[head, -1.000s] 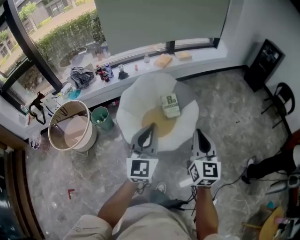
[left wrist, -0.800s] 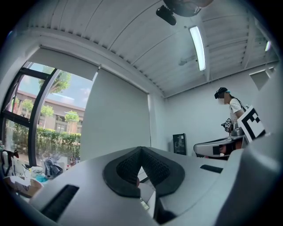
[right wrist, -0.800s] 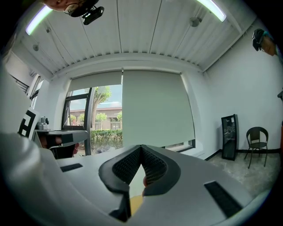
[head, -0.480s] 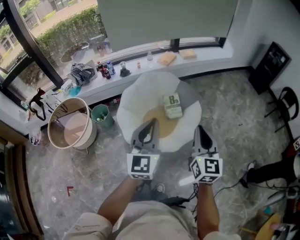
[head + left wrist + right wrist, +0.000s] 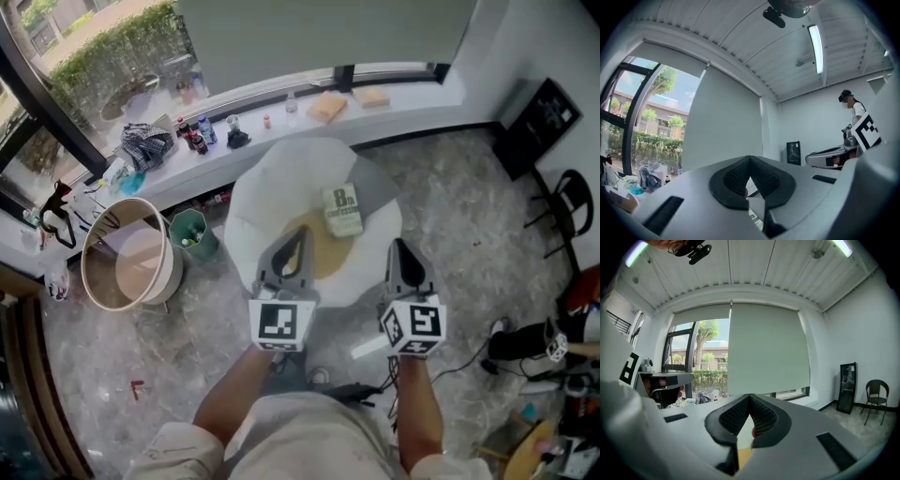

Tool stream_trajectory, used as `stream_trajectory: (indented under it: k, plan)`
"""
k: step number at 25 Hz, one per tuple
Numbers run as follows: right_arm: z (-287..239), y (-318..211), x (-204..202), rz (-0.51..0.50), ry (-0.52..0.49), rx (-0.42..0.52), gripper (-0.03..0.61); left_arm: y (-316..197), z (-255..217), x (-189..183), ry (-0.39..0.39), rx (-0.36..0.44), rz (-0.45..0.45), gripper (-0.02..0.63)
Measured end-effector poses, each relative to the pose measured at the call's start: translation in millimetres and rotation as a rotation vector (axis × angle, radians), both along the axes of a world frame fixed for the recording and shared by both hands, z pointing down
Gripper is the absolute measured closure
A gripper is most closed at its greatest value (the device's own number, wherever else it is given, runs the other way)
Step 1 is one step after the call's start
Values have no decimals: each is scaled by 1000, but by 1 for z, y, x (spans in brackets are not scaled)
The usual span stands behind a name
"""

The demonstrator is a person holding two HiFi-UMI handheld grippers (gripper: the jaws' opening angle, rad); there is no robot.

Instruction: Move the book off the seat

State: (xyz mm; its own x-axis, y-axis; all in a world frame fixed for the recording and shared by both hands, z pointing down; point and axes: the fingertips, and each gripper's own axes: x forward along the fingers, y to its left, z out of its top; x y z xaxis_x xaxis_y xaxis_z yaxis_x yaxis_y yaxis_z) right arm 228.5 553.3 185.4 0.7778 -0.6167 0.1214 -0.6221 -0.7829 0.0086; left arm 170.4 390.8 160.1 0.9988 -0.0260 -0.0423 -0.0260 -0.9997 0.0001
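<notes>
The book [image 5: 343,209] lay untouched on the far side of the seat [image 5: 272,178], with the left gripper [image 5: 298,236] and right gripper [image 5: 399,247] clenched empty, seemingly short of it.

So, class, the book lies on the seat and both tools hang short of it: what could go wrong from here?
Both the left tool and right tool are shut; unopened, they may only shove the book.
The book lies flat on the chair seat, so catching an edge may be hard.
A cable trails on the floor by the person's feet: a trip hazard.
</notes>
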Motion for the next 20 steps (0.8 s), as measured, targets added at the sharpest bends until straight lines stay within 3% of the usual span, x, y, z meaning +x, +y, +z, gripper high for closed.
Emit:
stream_trajectory:
  k: [11, 20]
  plan:
    - [7, -72, 70, 46, -29, -36, 575, -76, 12, 75, -31, -15, 50, 614]
    - [20, -83, 108, 74, -55, -49, 575, -87, 26, 123, -67, -19, 84, 614]
